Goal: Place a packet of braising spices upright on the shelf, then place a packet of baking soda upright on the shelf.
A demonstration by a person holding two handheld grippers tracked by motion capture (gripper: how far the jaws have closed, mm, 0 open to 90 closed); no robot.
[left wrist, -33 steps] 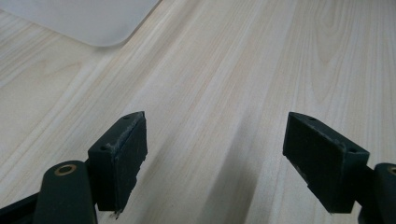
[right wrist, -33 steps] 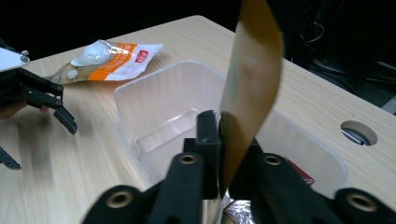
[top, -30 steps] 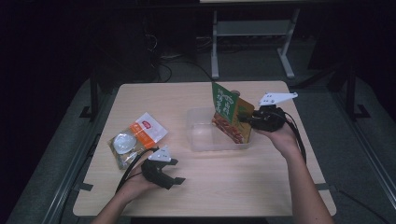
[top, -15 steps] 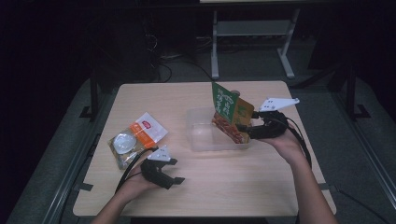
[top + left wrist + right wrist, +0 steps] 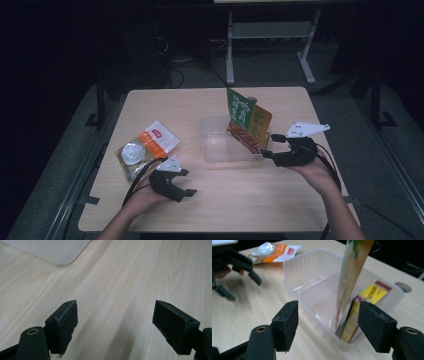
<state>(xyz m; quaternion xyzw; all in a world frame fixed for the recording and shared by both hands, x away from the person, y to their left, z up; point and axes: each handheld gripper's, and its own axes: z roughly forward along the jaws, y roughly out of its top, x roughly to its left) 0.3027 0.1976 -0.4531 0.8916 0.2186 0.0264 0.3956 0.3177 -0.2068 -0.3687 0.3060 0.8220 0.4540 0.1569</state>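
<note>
An orange packet (image 5: 148, 148) lies at table (image 5: 240, 200) left, the green packet (image 5: 248, 125) stands tilted in the clear tub (image 5: 216, 145), and the right gripper (image 5: 268, 146), just opened and empty, points at it from beside, while the left gripper (image 5: 190, 182) rests wide open.

Frosted translucent plastic tub (image 5: 297, 267), glossy foil-like packets (image 5: 352, 267), pale matt wood-grain table (image 5: 140, 272), matt black fingers (image 5: 287, 322).

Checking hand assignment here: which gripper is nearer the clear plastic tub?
Right. The right gripper sits just off the clear plastic tub, beside its packets; the left gripper rests on the table nearer the person.
</note>
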